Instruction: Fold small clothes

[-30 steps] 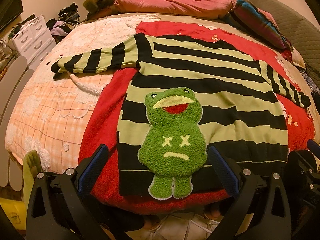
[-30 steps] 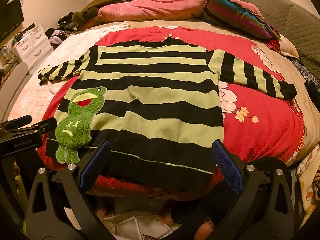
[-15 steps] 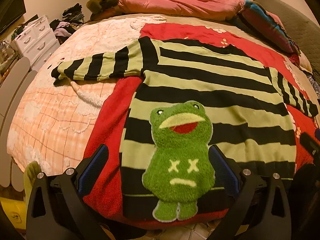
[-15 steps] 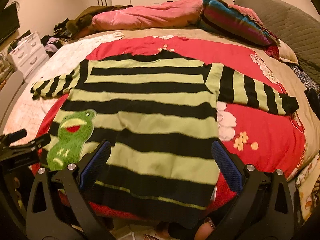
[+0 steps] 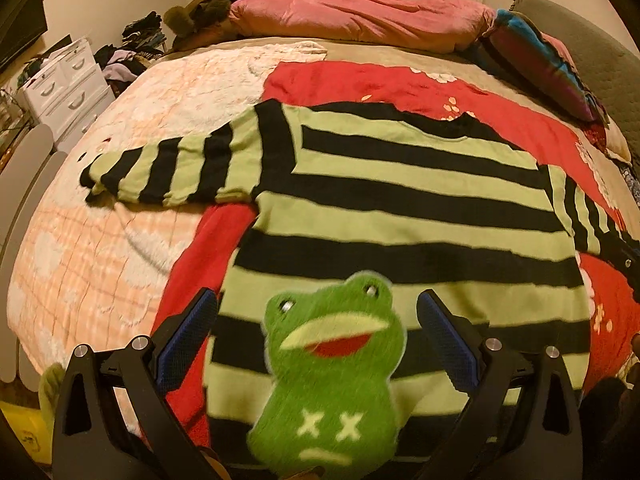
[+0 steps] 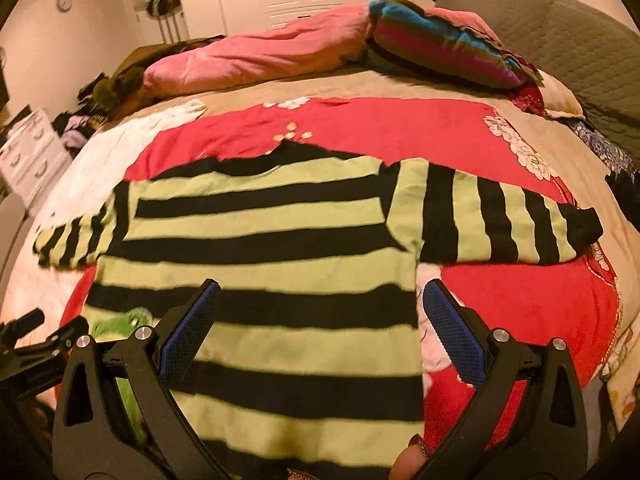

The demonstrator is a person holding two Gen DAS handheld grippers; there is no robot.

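Striped sweater is lying flat on the bed, sleeves spread. Left gripper is hovering above the frog patch, right gripper above the hem; jaws wide apart, holding nothing. Knit looks soft, limp; pinching hem corners seems best.

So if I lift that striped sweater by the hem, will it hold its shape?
Probably not: the striped sweater lies limp on the red blanket, so it should droop. The plush frog patch may weigh down that corner slightly.
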